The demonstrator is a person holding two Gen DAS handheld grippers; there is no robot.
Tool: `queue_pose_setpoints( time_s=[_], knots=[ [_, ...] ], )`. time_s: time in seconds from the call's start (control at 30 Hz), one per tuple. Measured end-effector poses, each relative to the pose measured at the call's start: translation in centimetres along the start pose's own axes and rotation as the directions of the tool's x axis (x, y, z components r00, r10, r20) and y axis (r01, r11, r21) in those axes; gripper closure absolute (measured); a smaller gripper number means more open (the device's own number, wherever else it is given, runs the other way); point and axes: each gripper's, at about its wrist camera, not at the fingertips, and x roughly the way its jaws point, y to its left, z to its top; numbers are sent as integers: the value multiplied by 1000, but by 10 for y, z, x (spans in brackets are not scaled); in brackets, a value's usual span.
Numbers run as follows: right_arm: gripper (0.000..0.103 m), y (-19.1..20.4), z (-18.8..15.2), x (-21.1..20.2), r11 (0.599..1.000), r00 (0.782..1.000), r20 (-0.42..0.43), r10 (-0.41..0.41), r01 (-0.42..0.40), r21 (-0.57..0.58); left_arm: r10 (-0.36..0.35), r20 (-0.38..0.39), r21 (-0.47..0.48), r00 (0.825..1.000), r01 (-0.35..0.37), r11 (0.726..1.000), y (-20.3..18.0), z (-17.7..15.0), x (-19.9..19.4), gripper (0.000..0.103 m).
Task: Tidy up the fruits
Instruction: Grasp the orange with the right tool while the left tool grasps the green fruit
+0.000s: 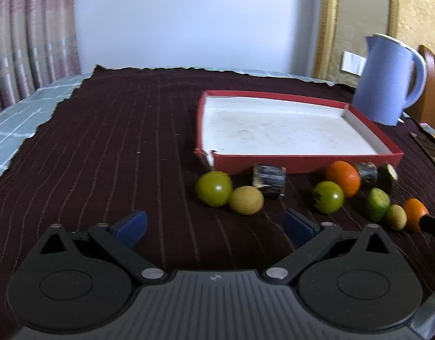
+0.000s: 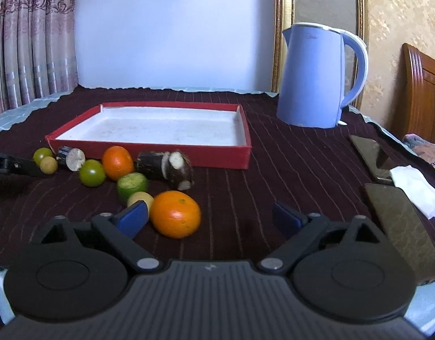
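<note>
progress: nothing sorted yet, red tray (image 2: 149,153) bare | fruit: all loose on counter (image 2: 288,170) in front of tray, approx 8 fruits + dark cane pcs | R gripper (image 2: 210,216): jaws spread, nearest orange (image 2: 175,214) between them, untouched | L gripper (image 1: 214,223): jaws released, empty, short of green citrus (image 1: 213,188) | left: all pcs

I hold the left gripper (image 1: 214,226) low over the cloth, jaws wide apart, nothing between them. My right gripper (image 2: 210,216) likewise stands spread, pitched downward.
</note>
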Motion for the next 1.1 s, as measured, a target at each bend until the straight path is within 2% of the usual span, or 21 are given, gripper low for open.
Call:
queue_pose_setpoints(
  time_s=[0.13, 0.3, 0.43, 0.53, 0.63, 0.9, 1.03, 1.1],
  knots=[
    [20, 1, -2, 4, 999, 999, -18, 44, -45, -8, 1, 8, 41, 1000, -1, 999, -10, -3, 1, 1],
    [47, 1, -2, 15, 994, 993, -48, 109, -109, 3, 23, 15, 47, 1000, -24, 999, -5, -1, 2, 1],
    [62, -6, -2, 25, 983, 982, -63, 179, -175, 58, 26, 10, 20, 1000, -27, 999, 6, 2, 3, 1],
    [64, -8, -1, 25, 981, 980, -62, 188, -184, 65, 28, 12, 24, 1000, -28, 999, 10, 5, 5, 1],
    [64, -10, 0, 22, 984, 985, -49, 163, -159, 78, 41, 13, 46, 999, -41, 998, 13, 9, 9, 1],
    [64, -13, 6, 21, 985, 988, -41, 146, -142, 96, 117, 32, 145, 993, -120, 982, 20, 14, 17, 1],
    [64, -12, 6, 24, 984, 988, -43, 151, -146, 103, 130, 15, 177, 991, -131, 975, 20, 14, 23, 2],
    [64, -12, 6, 25, 984, 988, -43, 150, -144, 108, 124, -1, 198, 992, -121, 973, 16, 14, 29, 6]
  ],
)
